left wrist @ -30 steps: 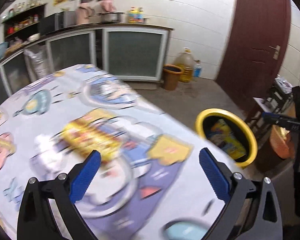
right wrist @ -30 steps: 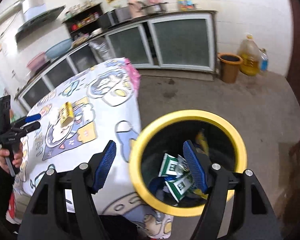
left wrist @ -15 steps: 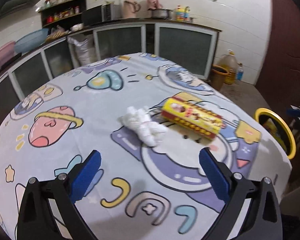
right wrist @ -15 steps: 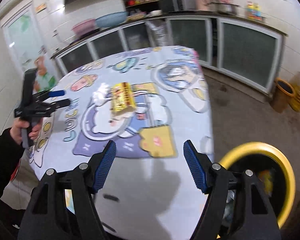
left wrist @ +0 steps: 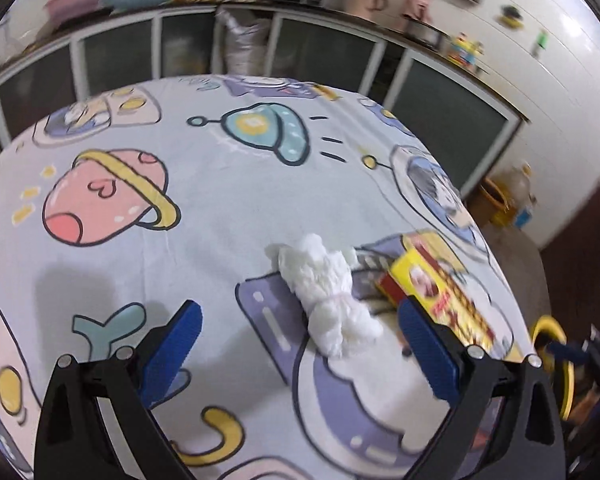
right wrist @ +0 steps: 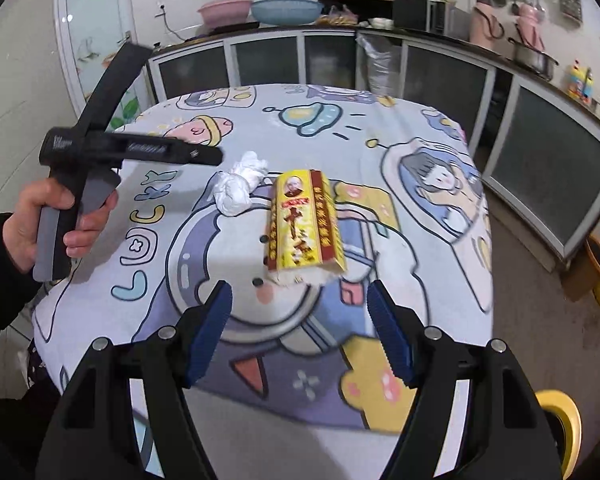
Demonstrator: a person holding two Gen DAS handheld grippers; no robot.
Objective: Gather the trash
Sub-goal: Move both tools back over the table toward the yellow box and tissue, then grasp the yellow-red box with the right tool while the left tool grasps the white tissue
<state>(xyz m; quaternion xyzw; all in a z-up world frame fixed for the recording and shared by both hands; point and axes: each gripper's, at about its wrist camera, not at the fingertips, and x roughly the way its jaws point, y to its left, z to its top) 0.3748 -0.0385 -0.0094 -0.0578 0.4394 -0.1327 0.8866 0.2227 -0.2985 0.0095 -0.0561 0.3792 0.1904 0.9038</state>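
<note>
— What were my fingers doing at that moment?

— Both pairs stood wide apart and held nothing. My right gripper [right wrist: 299, 332] hung over the near edge of the tabletop [right wrist: 380, 148], its blue pads clear of everything. My left gripper [left wrist: 298, 350] was just as open, angled down over the cloth.

— And the trash?

— Two pieces lay on the cartoon-printed cloth. From my right wrist view, the yellow and red carton [right wrist: 302, 220] lay flat just beyond the gap between my right fingers, its torn end toward me. The crumpled white tissue [right wrist: 240, 186] sat beyond it to the left, right beside the carton; I could not tell if they touched. In my left wrist view the tissue [left wrist: 328, 292] lay ahead, between the fingers' lines but past their tips, with the carton [left wrist: 440, 292] to its right, partly behind my right-hand pad.

— Where was the bin?

— Its yellow rim [right wrist: 562, 416] showed low at the near right, off the tabletop's edge. A hand [right wrist: 48, 220] in a dark sleeve held the left gripper's handle at the tabletop's left side.
</note>
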